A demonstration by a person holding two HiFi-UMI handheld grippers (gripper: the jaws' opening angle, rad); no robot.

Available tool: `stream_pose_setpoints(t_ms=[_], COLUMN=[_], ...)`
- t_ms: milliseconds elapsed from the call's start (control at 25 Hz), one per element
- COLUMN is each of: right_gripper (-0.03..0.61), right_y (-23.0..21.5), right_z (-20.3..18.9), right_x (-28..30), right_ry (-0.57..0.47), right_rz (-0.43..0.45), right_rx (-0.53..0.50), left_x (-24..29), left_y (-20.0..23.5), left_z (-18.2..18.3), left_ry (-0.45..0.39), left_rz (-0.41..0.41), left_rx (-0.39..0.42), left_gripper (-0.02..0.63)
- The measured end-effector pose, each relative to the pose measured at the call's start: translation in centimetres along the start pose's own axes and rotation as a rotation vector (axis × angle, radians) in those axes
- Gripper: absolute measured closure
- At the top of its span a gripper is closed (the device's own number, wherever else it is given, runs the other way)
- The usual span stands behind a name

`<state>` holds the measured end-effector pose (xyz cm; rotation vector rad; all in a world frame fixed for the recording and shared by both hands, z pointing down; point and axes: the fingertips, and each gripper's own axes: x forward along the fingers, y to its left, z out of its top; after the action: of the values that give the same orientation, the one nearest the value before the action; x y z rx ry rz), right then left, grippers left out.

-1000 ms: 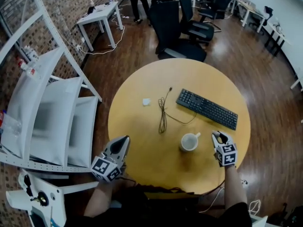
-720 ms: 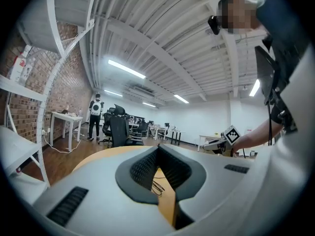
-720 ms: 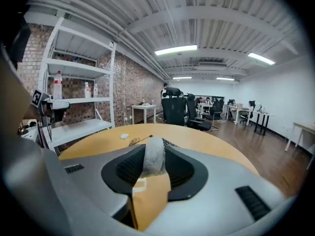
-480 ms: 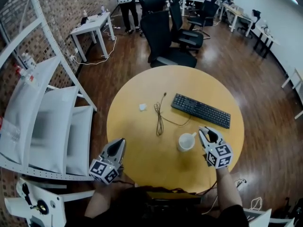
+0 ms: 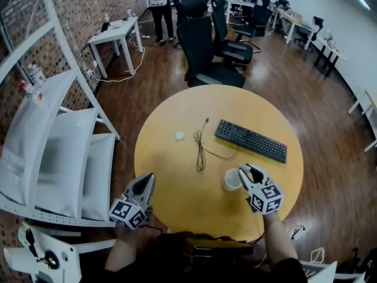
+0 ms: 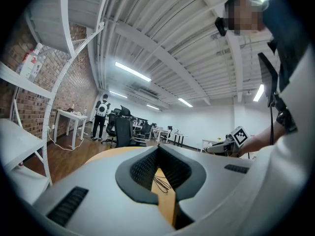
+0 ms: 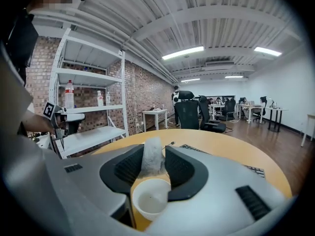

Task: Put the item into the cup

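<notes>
Right hand-held gripper (image 5: 244,173), jaws opening, sits over the cup (image 5: 230,181) by the table's (image 5: 177,196) near edge. What they hold, if anything, is unclear.

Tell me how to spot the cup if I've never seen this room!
Find the big round yellow table, then the long black keyboard on it. The cup sits just on the near side of the keyboard, towards the person. It is the only white thing that is round and hollow; the small white scrap left of the cable is just a lump.
</notes>
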<state>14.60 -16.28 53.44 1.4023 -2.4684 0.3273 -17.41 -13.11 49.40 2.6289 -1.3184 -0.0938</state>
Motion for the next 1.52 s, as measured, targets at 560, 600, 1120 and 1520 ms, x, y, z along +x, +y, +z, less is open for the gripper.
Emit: stream_pose_setpoints(t_ms=[560,600,1120,1520], right_gripper=[0.394,0.394,0.439,0.569], right_y=[-2.0,-2.3,-7.2,-7.0], right_z=[0.3,0.4,-1.5,-2.4], right_x=[-2.4,-3.0,-16.8,-20.8], right_ry=[-0.1,-0.116,-0.298,-0.391], right_rz=[-0.028,-0.04,-0.311,-0.426], right_rx=[0.115,0.128,0.24,0.28], left_x=[-0.1,0.0,1.4,2.7], left_y=[0.2,0.2,0.0,-2.5], left_z=[0.0,0.1,1.3,1.4], left_ry=[0.0,0.0,-0.007,-0.009], left_rz=[0.003,0.001,-0.05,-0.102], left_rx=[0.0,0.003,0.021,0.007], left_gripper=[0.62,0.62,0.62,0.62])
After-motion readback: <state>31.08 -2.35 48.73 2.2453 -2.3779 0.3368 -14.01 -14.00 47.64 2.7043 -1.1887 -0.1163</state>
